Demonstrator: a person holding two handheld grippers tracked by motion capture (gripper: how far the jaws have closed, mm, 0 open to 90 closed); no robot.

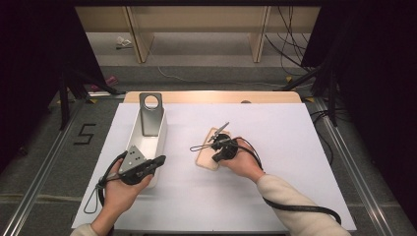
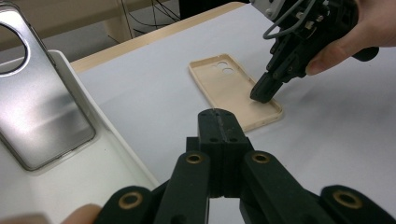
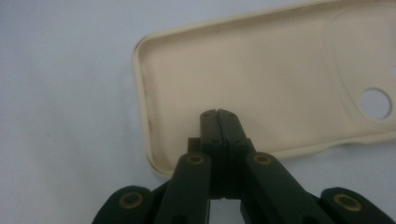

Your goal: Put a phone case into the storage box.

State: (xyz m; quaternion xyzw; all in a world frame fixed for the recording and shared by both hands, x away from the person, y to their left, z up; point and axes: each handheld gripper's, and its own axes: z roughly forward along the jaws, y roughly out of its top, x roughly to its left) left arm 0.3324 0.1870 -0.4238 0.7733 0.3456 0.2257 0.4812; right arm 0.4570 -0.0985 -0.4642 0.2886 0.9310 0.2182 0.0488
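over phone case [image 1: 210, 150], right tool [image 1: 220, 153] angled down, closed

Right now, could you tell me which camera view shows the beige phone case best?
The left gripper view: the whole phone case lies open side up, camera holes visible, with the shut right gripper at its inside. The right gripper view is closer but cuts off one end. The high view shows it small, partly behind the gripper.

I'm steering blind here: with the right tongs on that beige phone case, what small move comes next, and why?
Probably open the right tongs a little. Their jaws are pressed together with nothing between them, tip down inside the beige phone case, which lies flat and open side up on the white mat. Shut jaws cannot grip its rim.
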